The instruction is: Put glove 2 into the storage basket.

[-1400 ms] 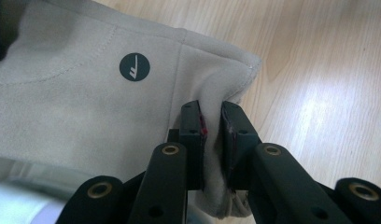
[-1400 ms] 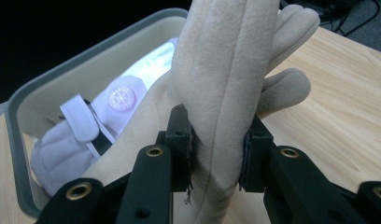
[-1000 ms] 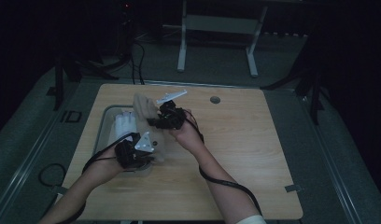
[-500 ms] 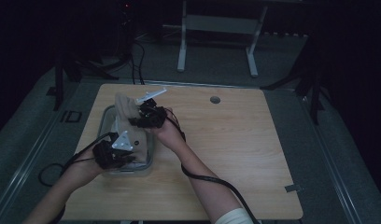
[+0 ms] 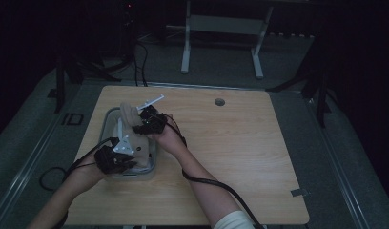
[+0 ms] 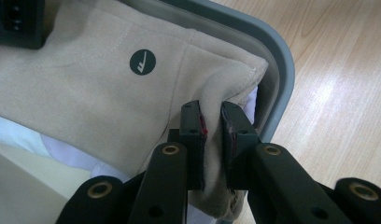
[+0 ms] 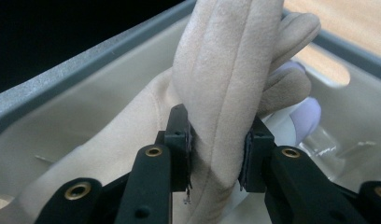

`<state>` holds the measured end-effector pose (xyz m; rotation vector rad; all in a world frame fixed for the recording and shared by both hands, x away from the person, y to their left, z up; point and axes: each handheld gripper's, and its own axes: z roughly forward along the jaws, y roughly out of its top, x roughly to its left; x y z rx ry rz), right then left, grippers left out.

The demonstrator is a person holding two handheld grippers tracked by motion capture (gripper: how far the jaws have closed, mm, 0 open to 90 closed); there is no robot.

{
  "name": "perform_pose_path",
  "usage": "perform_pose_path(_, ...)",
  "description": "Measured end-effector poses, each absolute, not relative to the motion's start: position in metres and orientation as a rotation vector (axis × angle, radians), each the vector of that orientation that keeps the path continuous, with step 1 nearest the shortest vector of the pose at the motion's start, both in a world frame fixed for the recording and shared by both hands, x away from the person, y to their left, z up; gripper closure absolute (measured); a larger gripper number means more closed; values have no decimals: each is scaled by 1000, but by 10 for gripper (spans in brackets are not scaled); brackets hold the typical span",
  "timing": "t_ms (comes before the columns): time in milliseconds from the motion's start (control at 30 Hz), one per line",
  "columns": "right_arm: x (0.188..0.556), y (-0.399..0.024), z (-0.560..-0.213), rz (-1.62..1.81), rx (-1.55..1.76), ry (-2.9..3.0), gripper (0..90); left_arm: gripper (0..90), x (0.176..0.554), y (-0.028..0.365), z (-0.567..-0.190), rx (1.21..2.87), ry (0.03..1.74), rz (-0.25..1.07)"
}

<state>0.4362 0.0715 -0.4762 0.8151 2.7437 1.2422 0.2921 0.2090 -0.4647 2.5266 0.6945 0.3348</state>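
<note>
- I am looking at a dim lab or recording studio, with a lone light wooden rectangular surface (image 5: 240, 157) lit against darkness.
- Grey carpeted floor (image 5: 335, 157), loose black cables (image 5: 140, 57) and black stand legs (image 5: 64, 81) surround it.
- A white metal frame (image 5: 221, 28) stands behind.

Both forearms enter from the near edge of the table and converge on the grey bin (image 5: 154, 160) at its left side. The left gripper (image 6: 212, 135) sits at the bin's near end, jaws nearly together and clamped on a fold at the cuff of the beige glove (image 6: 86, 88), close inside the bin's rim. The right gripper (image 7: 216, 154) is at the bin's far end, its hand (image 5: 168, 138) over the bin's right rim, jaws pinching the same glove's finger section between them.
</note>
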Motion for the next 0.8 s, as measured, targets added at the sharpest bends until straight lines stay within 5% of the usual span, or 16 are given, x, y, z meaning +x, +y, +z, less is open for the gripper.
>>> perform_pose_path(267, 443, 77, -486, 1209, 805, 2757, 650, 805, 298, 209, -474, 2518, 723, 313)
perform_pose_path(567, 445, 69, -477, 1217, 789, 2687, 346, 771, 300, 210, -482, 2491, 735, 276)
perform_pose_path(700, 445, 59, -468, 1245, 758, 2693, 167, 685, 299, 211, -478, 2471, 731, 288)
perform_pose_path(800, 444, 51, -462, 1264, 739, 2692, 155, 446, 300, 213, -472, 2412, 740, 315)
